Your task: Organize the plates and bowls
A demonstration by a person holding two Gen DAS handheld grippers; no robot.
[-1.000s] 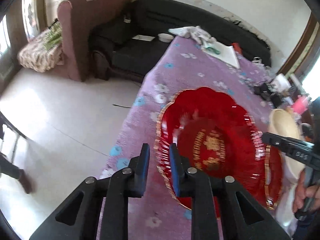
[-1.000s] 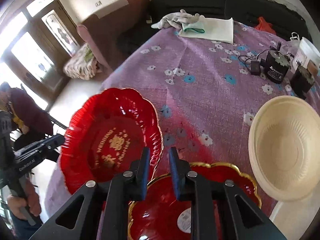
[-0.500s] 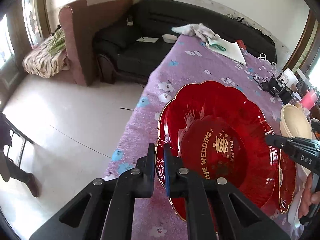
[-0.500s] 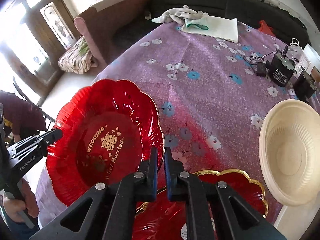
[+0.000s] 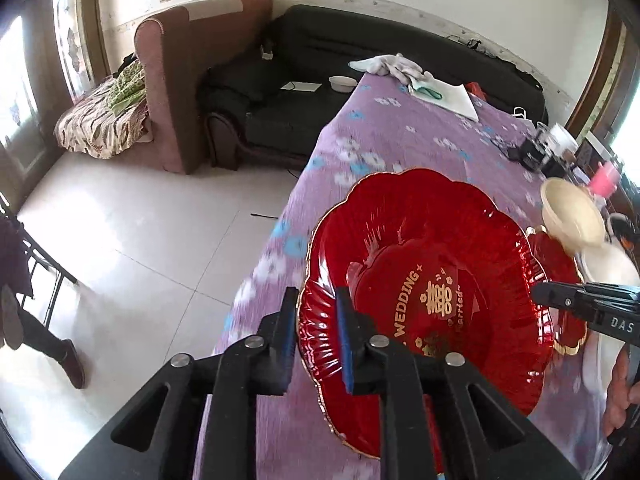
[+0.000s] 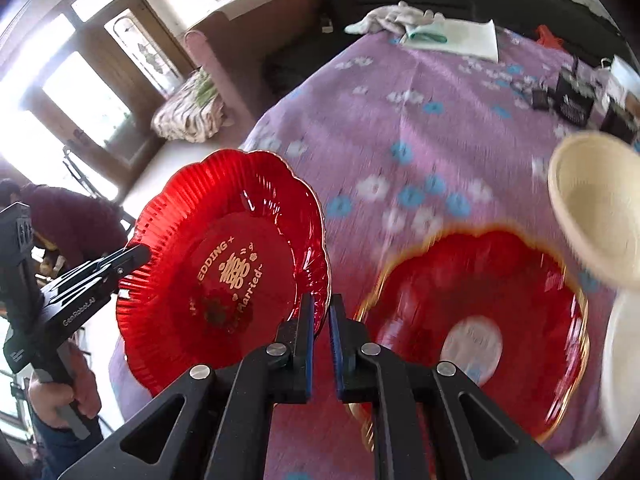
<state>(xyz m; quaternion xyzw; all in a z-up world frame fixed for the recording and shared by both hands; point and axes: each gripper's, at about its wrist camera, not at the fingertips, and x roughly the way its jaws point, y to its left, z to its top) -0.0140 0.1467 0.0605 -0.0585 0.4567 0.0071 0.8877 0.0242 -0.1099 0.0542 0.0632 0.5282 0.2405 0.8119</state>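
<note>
Both tools grip one red wedding plate by opposite rims: left tool and right tool, each clamped on it. It hangs above the purple-clothed bench, beside a second red plate and a cream bowl.

- We see a glossy red plate, gold-rimmed, gold lettering, between our black grippers' blue pads.
- Beyond it: purple tablecloth with white and blue flowers.
- Right: cream bowl.

L gripper angled down, jaws pinched on plate rim at 7 o'clock — R gripper likewise, rim at 4 o'clock.
</note>
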